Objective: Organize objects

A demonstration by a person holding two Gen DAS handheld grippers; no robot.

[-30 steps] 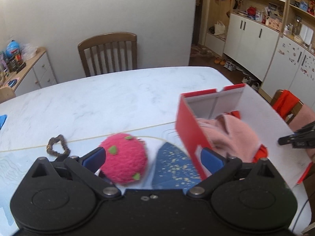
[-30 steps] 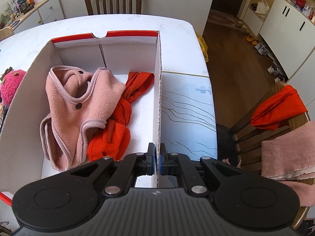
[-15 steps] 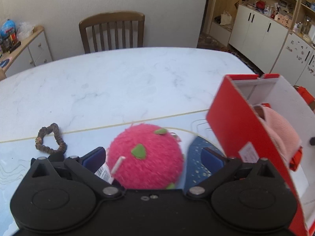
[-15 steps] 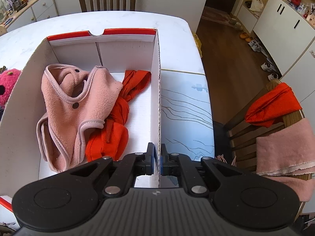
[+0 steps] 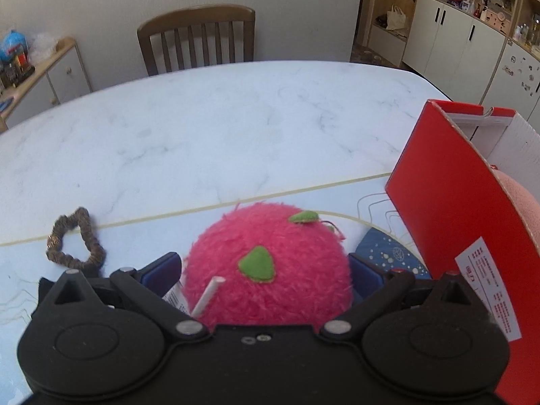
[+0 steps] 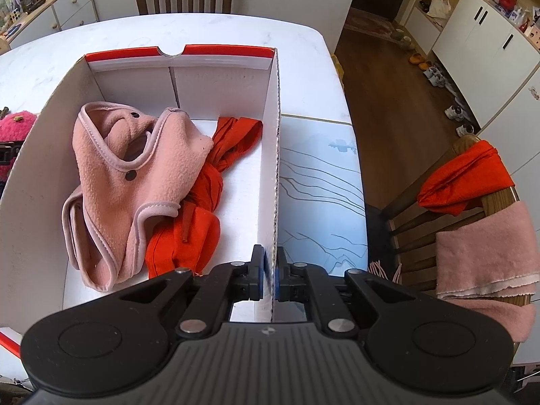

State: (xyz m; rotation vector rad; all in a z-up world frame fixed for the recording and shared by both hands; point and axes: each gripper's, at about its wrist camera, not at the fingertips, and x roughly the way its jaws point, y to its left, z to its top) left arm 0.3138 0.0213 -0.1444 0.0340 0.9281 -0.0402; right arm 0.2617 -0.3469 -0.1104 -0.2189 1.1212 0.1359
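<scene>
Right wrist view shows the box (image 6: 273,155) on the table (image 6: 202,33), and two things lie already inside it: a pink fleece garment (image 6: 135,182) and a red cloth (image 6: 206,209), touching each other on the box floor. The right gripper (image 6: 269,275) is closed on the right wall of the box, with the cardboard edge between its blue pads, so I judge it steadies the box.

In the left wrist view, the pink plush ball (image 5: 266,270) rests on the table just beside the red outer wall of the box. The left gripper (image 5: 266,273) stands wide, one pad on each side of the ball; whether the pads press the fur already I cannot tell, so the ball seems not yet gripped.

Outside the box remain also a brown hair tie (image 5: 76,239) to the left of the ball and a dark blue starry item (image 5: 391,256) partly hidden between ball and box. So the task looks partly done: two items packed, at least three left.
</scene>
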